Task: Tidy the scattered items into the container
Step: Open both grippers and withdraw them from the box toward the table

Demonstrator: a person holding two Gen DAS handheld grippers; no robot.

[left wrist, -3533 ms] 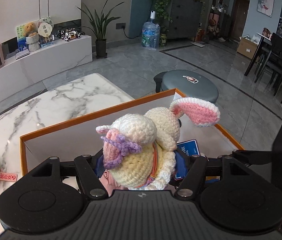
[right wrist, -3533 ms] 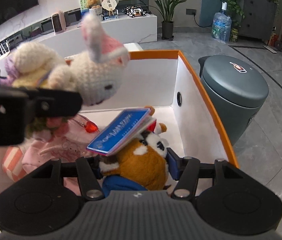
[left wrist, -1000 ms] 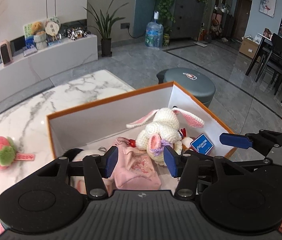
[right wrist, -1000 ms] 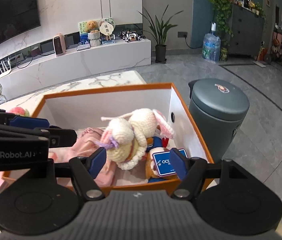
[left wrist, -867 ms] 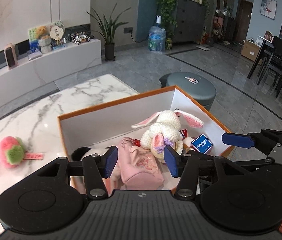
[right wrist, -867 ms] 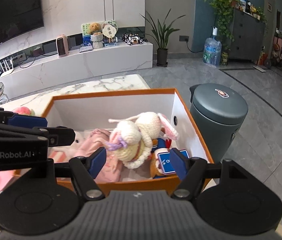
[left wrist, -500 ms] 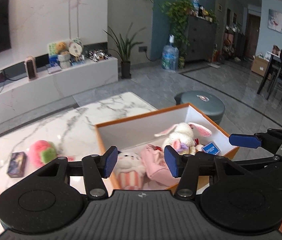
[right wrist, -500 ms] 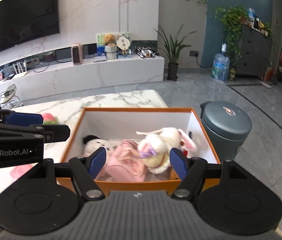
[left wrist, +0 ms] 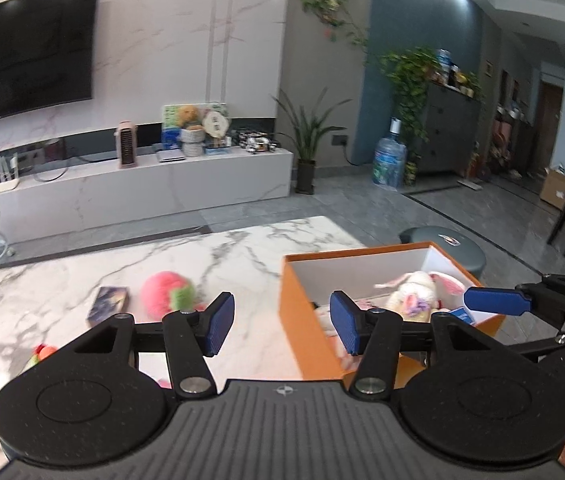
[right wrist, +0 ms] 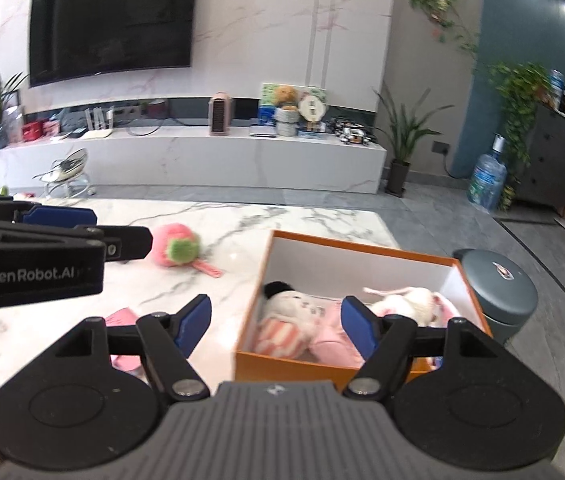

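The orange box [left wrist: 314, 316], holding a white rabbit toy [left wrist: 414, 292], is seen to the right of the left gripper [left wrist: 280, 326], whose empty jaws are opening. A pink plush [left wrist: 164, 294] lies farther left. The right gripper [right wrist: 274, 322] is held apart, empty.

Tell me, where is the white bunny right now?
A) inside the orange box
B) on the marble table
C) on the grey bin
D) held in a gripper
A: the bunny lies inside the orange box, with neither gripper holding it.
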